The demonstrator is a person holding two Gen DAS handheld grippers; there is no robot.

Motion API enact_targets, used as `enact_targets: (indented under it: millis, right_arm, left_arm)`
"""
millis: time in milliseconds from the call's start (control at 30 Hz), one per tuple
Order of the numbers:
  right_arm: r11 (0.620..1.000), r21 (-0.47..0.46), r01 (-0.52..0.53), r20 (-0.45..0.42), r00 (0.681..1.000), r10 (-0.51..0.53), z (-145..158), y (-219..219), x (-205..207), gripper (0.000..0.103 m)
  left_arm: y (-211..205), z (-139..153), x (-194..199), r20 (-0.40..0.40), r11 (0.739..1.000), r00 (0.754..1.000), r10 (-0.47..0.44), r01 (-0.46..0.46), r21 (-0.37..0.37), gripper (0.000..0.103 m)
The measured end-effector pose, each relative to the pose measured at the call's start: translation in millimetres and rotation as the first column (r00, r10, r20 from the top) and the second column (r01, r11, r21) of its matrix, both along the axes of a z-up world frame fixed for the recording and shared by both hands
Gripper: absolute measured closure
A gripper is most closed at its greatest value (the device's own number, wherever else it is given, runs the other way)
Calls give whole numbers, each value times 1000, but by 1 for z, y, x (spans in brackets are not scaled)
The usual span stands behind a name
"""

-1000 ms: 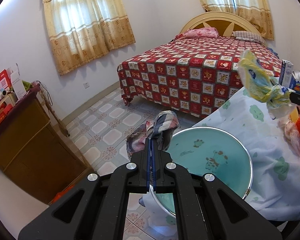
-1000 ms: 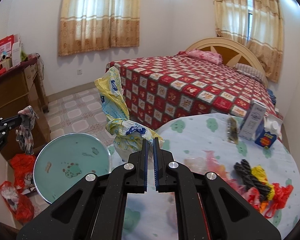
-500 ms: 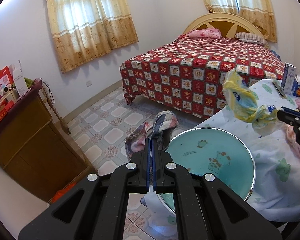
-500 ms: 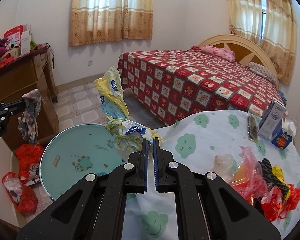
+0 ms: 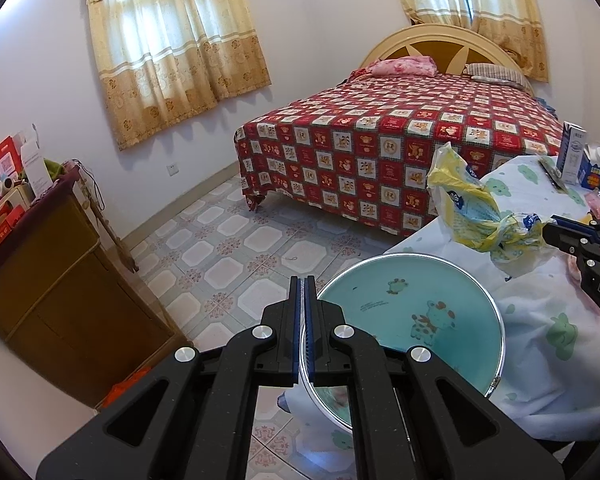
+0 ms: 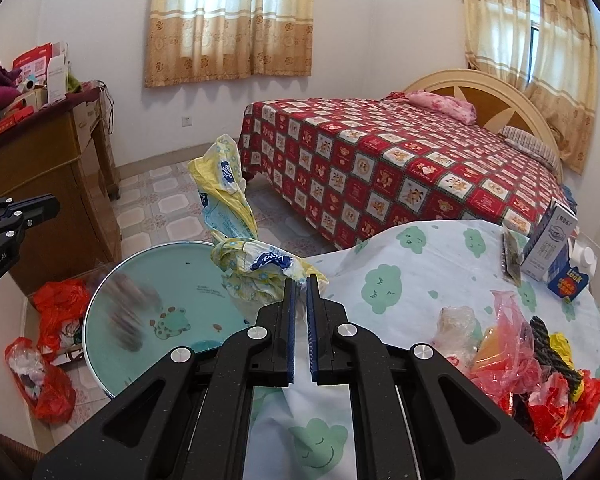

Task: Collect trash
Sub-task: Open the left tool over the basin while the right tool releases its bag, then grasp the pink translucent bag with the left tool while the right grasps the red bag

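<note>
A teal basin (image 5: 408, 322) (image 6: 172, 304) with cartoon prints stands beside the table. My left gripper (image 5: 304, 284) is above its near rim, with its jaws slightly apart and nothing between them. A plaid cloth (image 6: 128, 320) shows as a blur falling into the basin. My right gripper (image 6: 300, 284) is shut on a crumpled yellow plastic bag (image 6: 236, 240) (image 5: 476, 220), held over the basin's table-side edge. More trash, red and pink plastic bags (image 6: 540, 368), lies on the table at the right.
The table wears a white cloth with green clouds (image 6: 400, 280). A milk carton (image 6: 550, 248) and small box (image 6: 570, 284) stand at its far edge. Red bags (image 6: 48, 368) lie on the floor by a wooden cabinet (image 5: 52, 292). A bed (image 5: 400, 152) is behind.
My left gripper has let go of the plaid cloth, which is dropping into the basin. My right gripper has carried the yellow bag leftward over the basin.
</note>
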State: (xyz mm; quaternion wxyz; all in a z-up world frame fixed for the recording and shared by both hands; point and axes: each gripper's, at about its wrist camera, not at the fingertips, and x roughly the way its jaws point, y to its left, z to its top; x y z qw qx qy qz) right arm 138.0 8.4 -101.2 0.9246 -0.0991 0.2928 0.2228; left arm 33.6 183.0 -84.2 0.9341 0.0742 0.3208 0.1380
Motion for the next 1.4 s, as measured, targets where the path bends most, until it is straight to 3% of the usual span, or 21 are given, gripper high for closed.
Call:
enact_targets:
  millis: [267,333,400,533,800,933,1200,1400]
  right_arm:
    - [1000,4,-25,-12,1000,25,-3,2,0,96]
    - [999,16,-49,-14,999,50,-4,4,-2,95]
    - [998,11,-65,-21,998,65,-6,7,-3,92]
    - [998,10,-67,-25,997,67,-9,8,-5,81]
    - [999,24,-48,-28,998,49,-10,2,-5,77]
    - [1000,12,-20,-14,1000,20,-7,-8,-9,77]
    - [988,14,153,51,987,-154,9,-91,-36,71]
    - [935,38,352,64,933,-354,11,-184,-58,67]
  left_arm:
    - [-3,-2,0,-6,1000,1000,-8,8,-1,95]
    - [-4,-2,-1,-1,1000,1000,-8,8,0,65]
    - [-7,-2,-2,9,1000,1000,-6,6,10,57]
    - [-8,-3,-1,3,1000,1000,-11,11,11,57]
    - [-7,-4,1,-2,1000,1000,-13,13,8,53]
    - [-8,-4,1,-2,1000,1000,-14,14,9,45]
    - [-41,-25,7,-56,995,994,-96,97,15,41]
    - [-108,-41,10,-86,972,971,-224,229,52,37]
